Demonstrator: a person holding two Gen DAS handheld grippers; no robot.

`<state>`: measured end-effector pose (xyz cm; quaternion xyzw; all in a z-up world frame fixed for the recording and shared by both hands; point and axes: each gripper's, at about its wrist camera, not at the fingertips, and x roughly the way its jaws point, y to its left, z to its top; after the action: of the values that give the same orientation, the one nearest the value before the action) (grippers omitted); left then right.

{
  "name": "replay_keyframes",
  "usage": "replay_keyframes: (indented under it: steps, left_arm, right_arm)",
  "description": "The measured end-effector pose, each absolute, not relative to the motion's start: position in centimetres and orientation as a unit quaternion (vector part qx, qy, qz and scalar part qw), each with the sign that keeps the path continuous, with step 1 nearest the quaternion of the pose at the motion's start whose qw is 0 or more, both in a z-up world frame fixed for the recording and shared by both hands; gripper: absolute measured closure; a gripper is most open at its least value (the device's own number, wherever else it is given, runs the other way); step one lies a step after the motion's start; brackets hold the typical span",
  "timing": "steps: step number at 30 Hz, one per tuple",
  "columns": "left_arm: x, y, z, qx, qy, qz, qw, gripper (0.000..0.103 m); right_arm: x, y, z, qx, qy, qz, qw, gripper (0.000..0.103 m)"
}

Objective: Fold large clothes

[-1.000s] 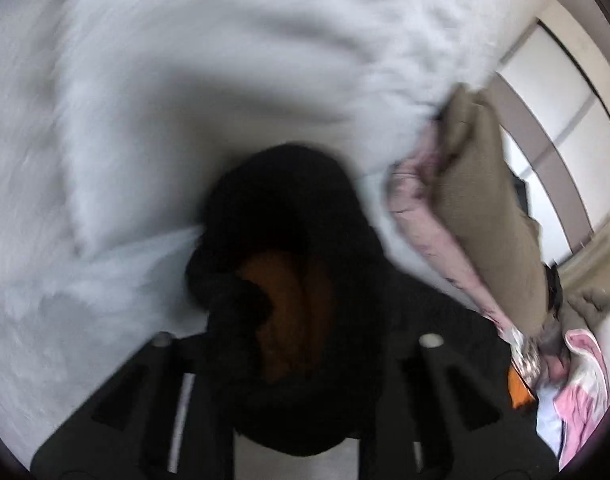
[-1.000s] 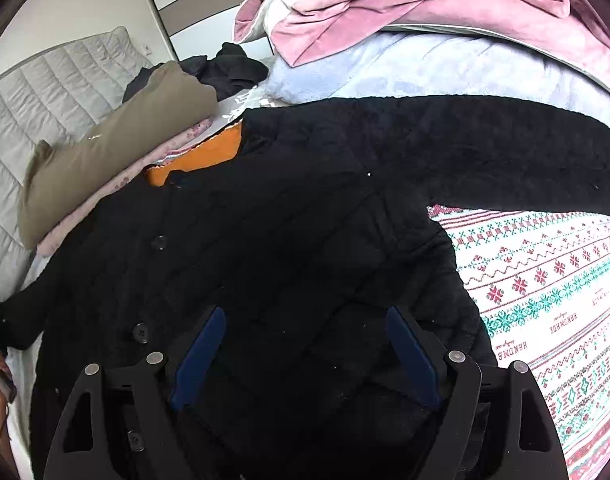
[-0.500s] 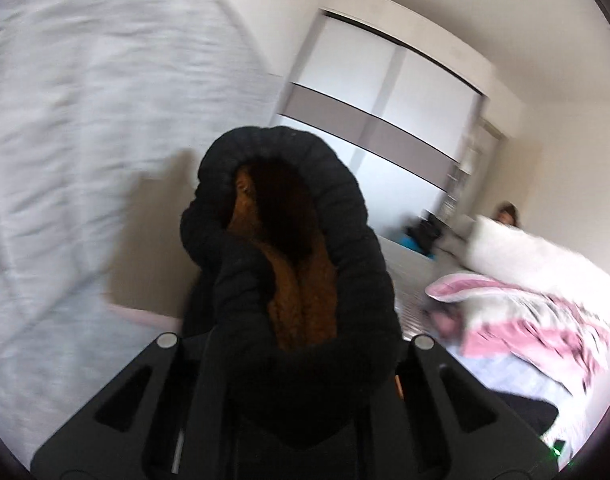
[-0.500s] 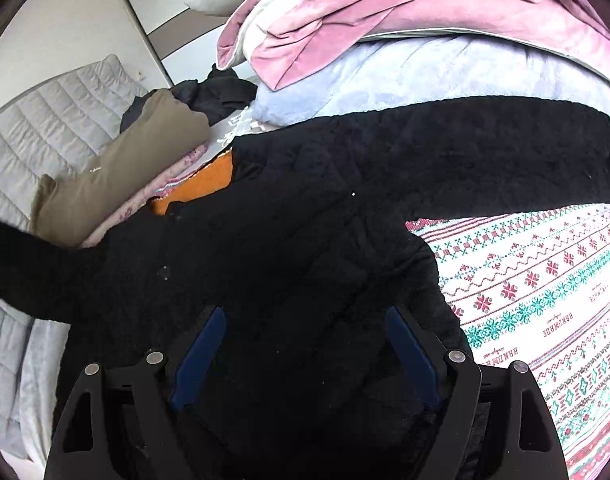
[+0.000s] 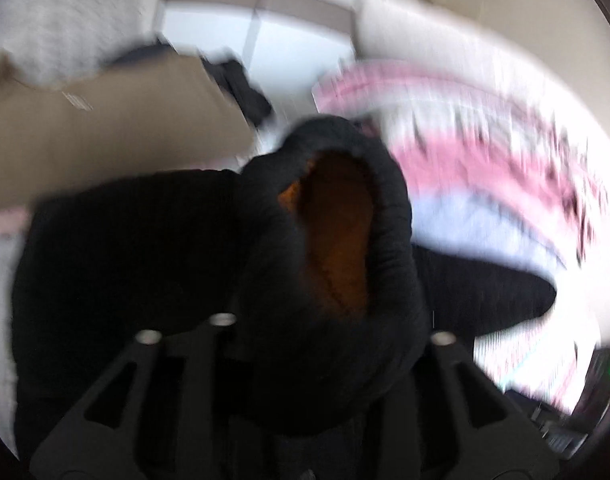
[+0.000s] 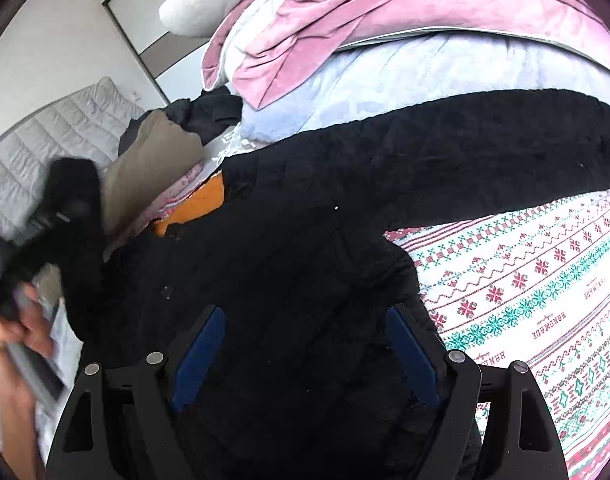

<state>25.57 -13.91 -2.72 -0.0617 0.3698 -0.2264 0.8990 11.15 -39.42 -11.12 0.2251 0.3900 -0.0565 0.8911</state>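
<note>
While the black coat (image 6: 305, 240) lies spread front-up on the bed (image 6: 545, 280), filling the middle of the right wrist view, one sleeve (image 6: 485, 148) stretches out toward 2 o'clock and the other is lifted at 9 o'clock. That lifted cuff (image 5: 337, 236) sits in the left tool (image 5: 293, 340), which is clenched on it; the cuff mouth gapes toward the left wrist camera and shows an orange lining. The same orange shows at the collar (image 6: 201, 204), toward 10 o'clock from the coat's centre.

By its look the coat is thick, quilted and soft, likely fairly heavy and limp, so it should drape and sag rather than hold a crease; the fabric seems unlikely to slip. Cuffs, shoulder seams and the hem look like the firmest places to take hold.

The right tool (image 6: 305, 356) hovers over the coat's lower front with its blue-padded fingers (image 6: 199, 360) spread wide and nothing between them.

Around the coat, the bed carries a patterned sheet at 3 to 4 o'clock, printed with the word "HANDMADE" seen upside down. A pink blanket (image 6: 385, 12) is heaped at 12 o'clock, and a khaki garment (image 6: 149, 168) lies at 10 o'clock. The left wrist view is heavily blurred.
</note>
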Motion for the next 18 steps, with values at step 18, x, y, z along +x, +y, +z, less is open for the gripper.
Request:
replay_keyframes:
  steps: [18]
  left_arm:
    - [20.1,1.8,-6.3,-0.137,0.354,-0.219,0.899,0.019]
  right_arm:
    - [14.7,-36.6,-14.0,0.332,0.418,0.043,0.845,0.019]
